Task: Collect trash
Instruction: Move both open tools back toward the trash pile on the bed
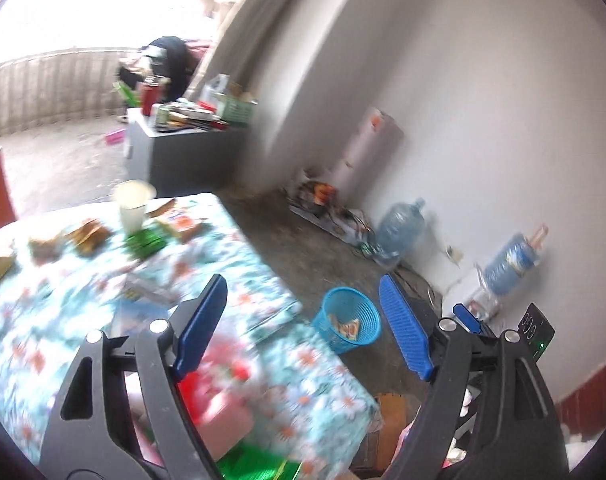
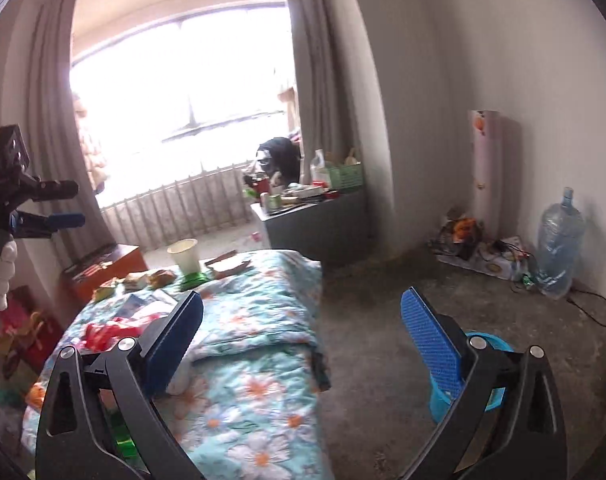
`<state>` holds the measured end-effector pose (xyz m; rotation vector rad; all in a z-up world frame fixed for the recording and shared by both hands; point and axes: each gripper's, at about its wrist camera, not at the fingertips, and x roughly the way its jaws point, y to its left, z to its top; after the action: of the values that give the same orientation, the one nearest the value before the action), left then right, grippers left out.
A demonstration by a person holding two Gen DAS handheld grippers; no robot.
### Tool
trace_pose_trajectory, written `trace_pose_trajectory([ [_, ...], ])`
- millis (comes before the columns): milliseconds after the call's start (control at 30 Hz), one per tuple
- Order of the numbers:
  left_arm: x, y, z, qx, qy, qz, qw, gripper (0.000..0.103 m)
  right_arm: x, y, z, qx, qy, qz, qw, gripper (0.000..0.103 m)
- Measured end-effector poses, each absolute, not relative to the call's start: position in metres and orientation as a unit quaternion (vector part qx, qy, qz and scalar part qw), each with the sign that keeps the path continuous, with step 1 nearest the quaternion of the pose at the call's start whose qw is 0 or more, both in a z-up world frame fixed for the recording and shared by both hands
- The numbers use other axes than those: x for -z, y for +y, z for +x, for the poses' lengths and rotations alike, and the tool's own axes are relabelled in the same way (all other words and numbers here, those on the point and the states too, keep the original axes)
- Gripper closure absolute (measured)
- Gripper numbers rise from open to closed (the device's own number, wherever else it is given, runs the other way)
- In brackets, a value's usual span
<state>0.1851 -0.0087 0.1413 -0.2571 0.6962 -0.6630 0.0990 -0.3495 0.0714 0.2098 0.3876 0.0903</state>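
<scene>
Left wrist: wrappers in blue basket (image 1: 350,322); right can't.

Black grippers, blue ribbed fingers (image 2: 431,344)

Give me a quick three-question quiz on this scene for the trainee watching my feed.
1. True or false: the blue basket stands on the flowered bedspread.
2. What is between the right gripper fingers?
A) a wrapper B) nothing C) the cup
3. Which tall item stands upright among the litter at the far end of the bed?

Key:
1. False, it stands on the floor beside the bed.
2. B; the left gripper is empty too.
3. The white paper cup.
</scene>
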Motion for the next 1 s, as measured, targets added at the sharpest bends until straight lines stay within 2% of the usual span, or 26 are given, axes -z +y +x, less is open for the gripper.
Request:
trace_pose_trajectory([
  [167, -0.123, 0.084, 0.133, 0.271, 0.305, -0.18, 0.895, 0.028, -0.074, -0.304, 0.106, -0.114, 0.219, 0.115, 0.962, 0.007],
  [333, -0.093, 0.122, 0.109, 0.255, 0.313, -0.203, 0.892, 0.028, -0.067, -0.271, 0.119, -0.163, 0.26, 0.147, 0.94, 0.007],
  [500, -0.058, 0.102, 0.096, 0.266, 0.327, -0.184, 0.888, 0.028, -0.053, -0.258, 0.135, -0.193, 0.293, 0.189, 0.917, 0.007],
  [733, -0.034, 0.055, 0.093, 0.243, 0.332, -0.078, 0.908, 0.028, -0.043, -0.244, 0.156, -0.202, 0.327, 0.195, 0.902, 0.011],
  [867, -0.031, 0.054, 0.115, 0.249, 0.351, -0.108, 0.896, 0.033, -0.036, -0.247, 0.171, -0.208, 0.339, 0.218, 0.891, 0.012],
  [1000, -0.018, 0.062, 0.137, 0.255, 0.378, -0.166, 0.875, 0.045, -0.009, -0.263, 0.197, -0.208, 0.369, 0.288, 0.859, 0.018],
])
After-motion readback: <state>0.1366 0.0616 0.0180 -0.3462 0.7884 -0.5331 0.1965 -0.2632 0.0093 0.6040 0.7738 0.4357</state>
